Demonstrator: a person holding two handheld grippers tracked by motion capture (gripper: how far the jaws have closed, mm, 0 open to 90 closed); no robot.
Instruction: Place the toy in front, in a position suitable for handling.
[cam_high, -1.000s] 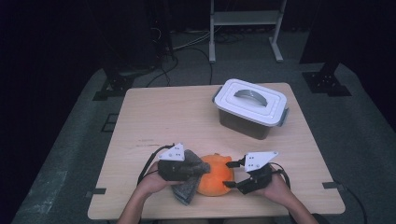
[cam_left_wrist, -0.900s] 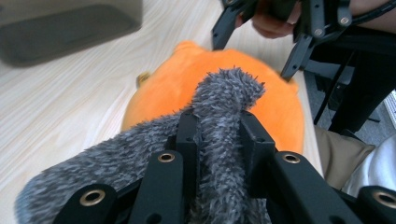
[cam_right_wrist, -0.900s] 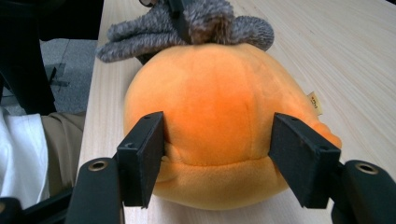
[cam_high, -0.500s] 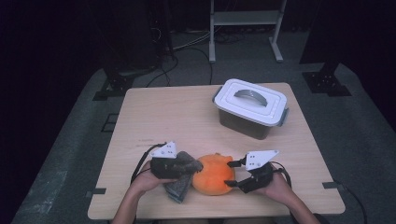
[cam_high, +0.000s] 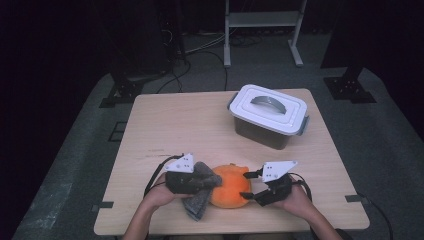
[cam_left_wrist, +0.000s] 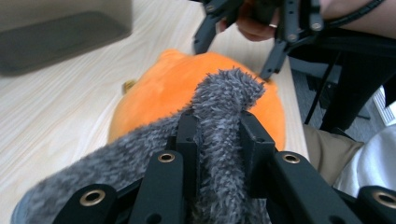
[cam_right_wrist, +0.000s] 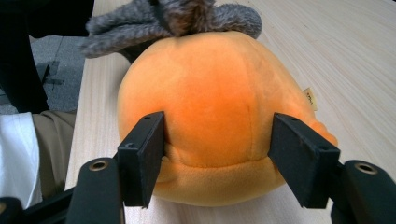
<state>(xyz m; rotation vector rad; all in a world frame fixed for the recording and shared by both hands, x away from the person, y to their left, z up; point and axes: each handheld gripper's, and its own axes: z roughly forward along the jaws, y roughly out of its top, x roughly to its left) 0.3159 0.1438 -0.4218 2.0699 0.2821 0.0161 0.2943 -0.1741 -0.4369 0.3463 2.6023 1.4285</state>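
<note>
An orange plush toy (cam_high: 230, 187) lies near the table's front edge, with a grey furry piece (cam_high: 197, 202) draped at its left side. My left gripper (cam_high: 207, 181) is shut on that grey fur (cam_left_wrist: 224, 98), which bulges up between the jaws in front of the orange plush (cam_left_wrist: 159, 88). My right gripper (cam_high: 246, 186) comes from the right. In the right gripper view its two pads (cam_right_wrist: 144, 154) press on both sides of the plush (cam_right_wrist: 215, 93), with the grey fur (cam_right_wrist: 187, 14) behind its top. The right gripper (cam_left_wrist: 231, 60) also appears across the toy in the left gripper view.
A grey box with a closed white handled lid (cam_high: 267, 112) stands at the back right of the wooden table (cam_high: 175, 125). A metal stand and cables are on the dark floor behind. The person's forearms come in over the front edge.
My left gripper has shifted a little to the left with the grey fur still in it. The right gripper and the orange plush have stayed where they were.
</note>
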